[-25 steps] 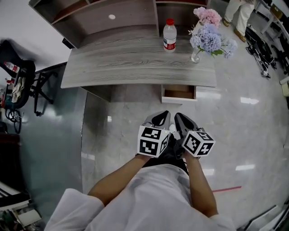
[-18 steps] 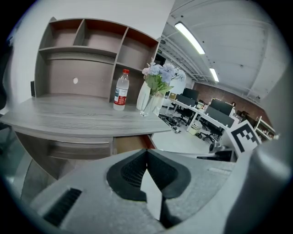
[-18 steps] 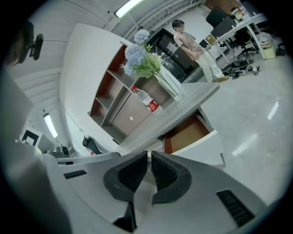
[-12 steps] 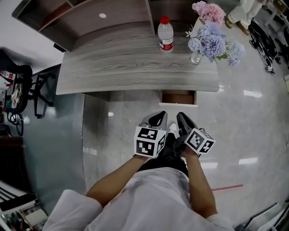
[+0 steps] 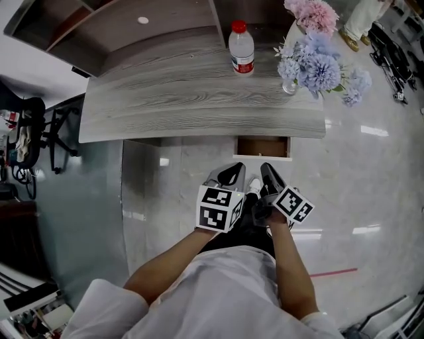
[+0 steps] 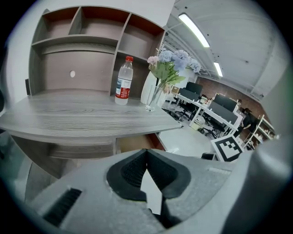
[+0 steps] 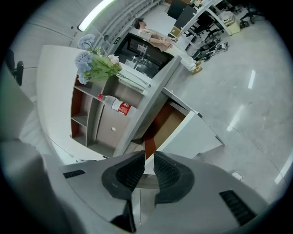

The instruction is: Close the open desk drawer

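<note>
The grey wood desk (image 5: 199, 99) has a small drawer (image 5: 263, 147) pulled out under its front edge, right of centre, brown inside with a white front. Both grippers hang side by side over the floor just short of it. My left gripper (image 5: 232, 175) is shut, its tips meeting with nothing between them (image 6: 146, 151); the drawer (image 6: 137, 142) shows just beyond. My right gripper (image 5: 267, 173) points at the drawer's white front (image 7: 192, 135). Its jaws are opening to a narrow slit (image 7: 149, 159) with nothing between them.
A water bottle (image 5: 241, 48) and a vase of flowers (image 5: 311, 59) stand at the back right of the desktop, below a shelf unit (image 5: 99, 20). A black chair (image 5: 36, 129) stands to the left. A glossy tile floor (image 5: 358, 179) lies to the right.
Both grippers moved forward and lower toward the drawer. The right gripper rolled, and its jaws parted slightly. The desk sits closer in the head view.
</note>
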`<state>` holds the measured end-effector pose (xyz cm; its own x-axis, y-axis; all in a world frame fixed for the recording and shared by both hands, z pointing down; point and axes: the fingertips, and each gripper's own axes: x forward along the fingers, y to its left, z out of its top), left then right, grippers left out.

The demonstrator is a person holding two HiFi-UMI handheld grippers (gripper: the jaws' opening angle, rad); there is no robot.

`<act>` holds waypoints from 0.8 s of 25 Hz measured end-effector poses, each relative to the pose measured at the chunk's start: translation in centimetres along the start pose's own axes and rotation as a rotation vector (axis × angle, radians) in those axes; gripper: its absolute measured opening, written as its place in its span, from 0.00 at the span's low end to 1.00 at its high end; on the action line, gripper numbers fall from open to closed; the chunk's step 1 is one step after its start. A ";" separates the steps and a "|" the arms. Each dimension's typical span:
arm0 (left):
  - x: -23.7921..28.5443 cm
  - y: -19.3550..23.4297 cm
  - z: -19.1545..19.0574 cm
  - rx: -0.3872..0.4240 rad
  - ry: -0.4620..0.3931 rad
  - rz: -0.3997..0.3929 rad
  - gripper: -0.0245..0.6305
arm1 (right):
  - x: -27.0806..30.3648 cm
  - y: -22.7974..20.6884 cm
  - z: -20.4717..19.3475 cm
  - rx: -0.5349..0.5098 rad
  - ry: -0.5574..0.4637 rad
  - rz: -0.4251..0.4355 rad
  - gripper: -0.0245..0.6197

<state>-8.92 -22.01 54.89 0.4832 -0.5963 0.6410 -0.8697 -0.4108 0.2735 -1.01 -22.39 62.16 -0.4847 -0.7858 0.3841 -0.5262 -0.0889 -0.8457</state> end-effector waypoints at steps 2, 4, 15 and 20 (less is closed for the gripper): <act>0.2 0.1 0.0 0.000 0.005 0.001 0.05 | 0.3 -0.3 -0.2 0.031 0.007 0.001 0.13; 0.4 0.2 0.1 0.004 0.011 0.003 0.05 | 0.6 -0.8 -0.4 0.073 0.009 0.002 0.17; 0.8 1.4 0.2 -0.009 0.027 0.031 0.05 | 2.5 -2.5 -0.2 0.226 0.008 -0.019 0.27; 0.8 1.6 0.2 -0.017 0.035 0.041 0.05 | 2.7 -3.1 -0.2 0.241 0.007 -0.048 0.25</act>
<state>-9.92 -23.26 55.73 0.4437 -0.5874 0.6768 -0.8903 -0.3750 0.2583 -0.80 -24.07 65.90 -0.4685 -0.7731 0.4276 -0.3673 -0.2698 -0.8901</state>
